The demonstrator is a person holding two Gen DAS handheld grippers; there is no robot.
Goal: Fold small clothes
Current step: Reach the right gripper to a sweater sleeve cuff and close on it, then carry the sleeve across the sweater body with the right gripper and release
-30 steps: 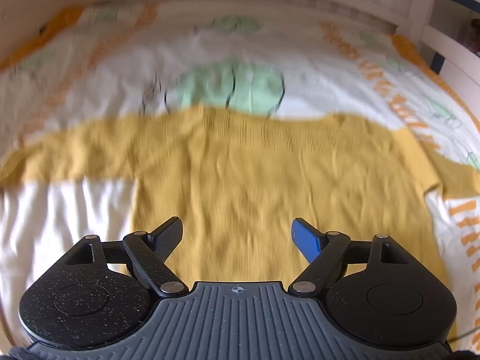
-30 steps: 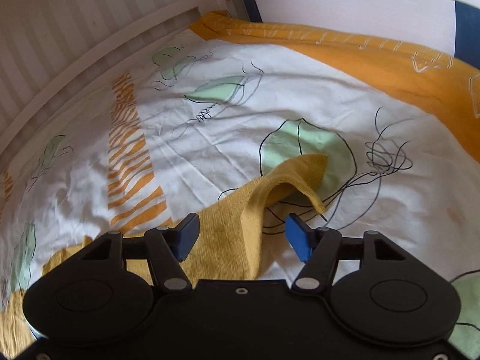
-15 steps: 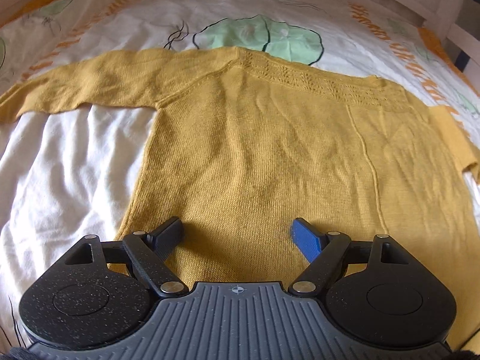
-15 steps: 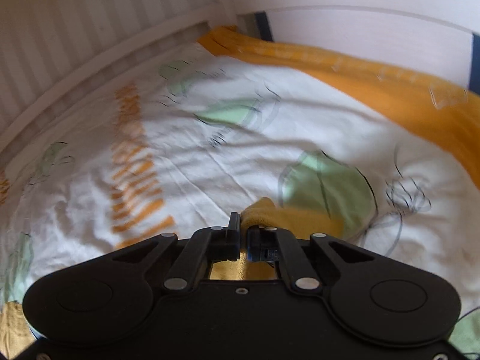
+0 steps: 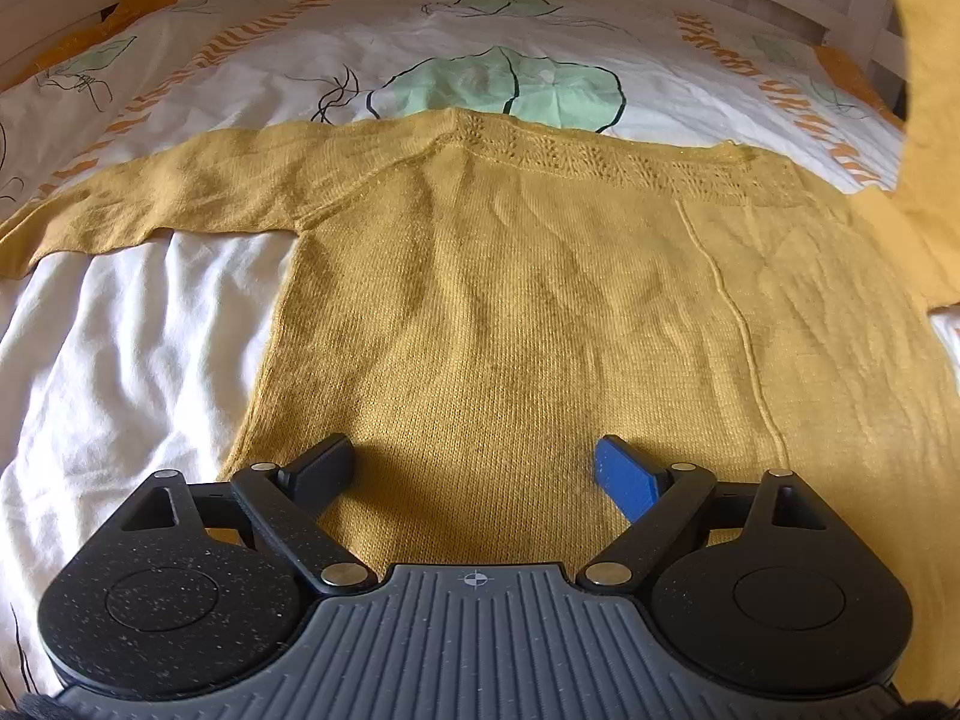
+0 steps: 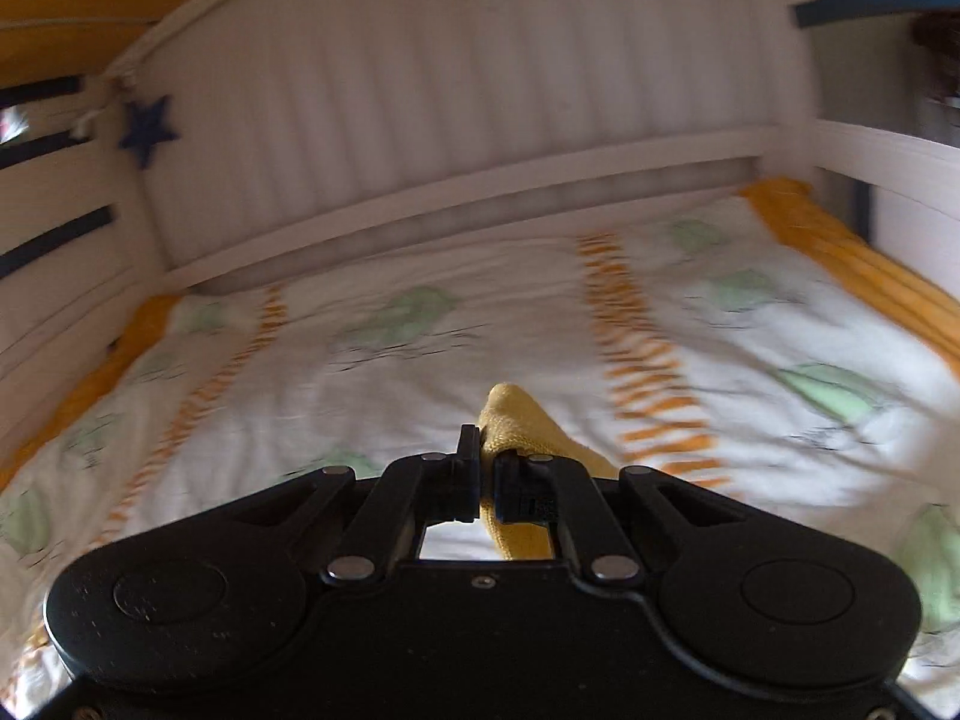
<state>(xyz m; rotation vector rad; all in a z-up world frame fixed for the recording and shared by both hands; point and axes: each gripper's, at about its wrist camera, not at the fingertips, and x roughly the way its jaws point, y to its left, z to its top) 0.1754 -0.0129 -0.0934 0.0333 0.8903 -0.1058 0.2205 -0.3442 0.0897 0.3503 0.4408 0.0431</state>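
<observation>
sweater (image 5: pixel 516 300): yellow knit cloth, matt, fine ribs
bed cover (image 5: pixel 120 360): smooth printed cotton, creased
left gripper (image 5: pixel 474 471): matt speckled black plastic, metal pins

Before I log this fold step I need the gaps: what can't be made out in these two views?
- Sweater hem: left wrist view, hidden behind the left gripper, whose jaws are opening over the knit.
- Lifted sleeve: its top runs off that view's upper right edge.
- Sleeve cuff: right wrist view, mostly hidden by the right gripper, shut on it.
- Bedsheet print: motion-blurred there.
</observation>
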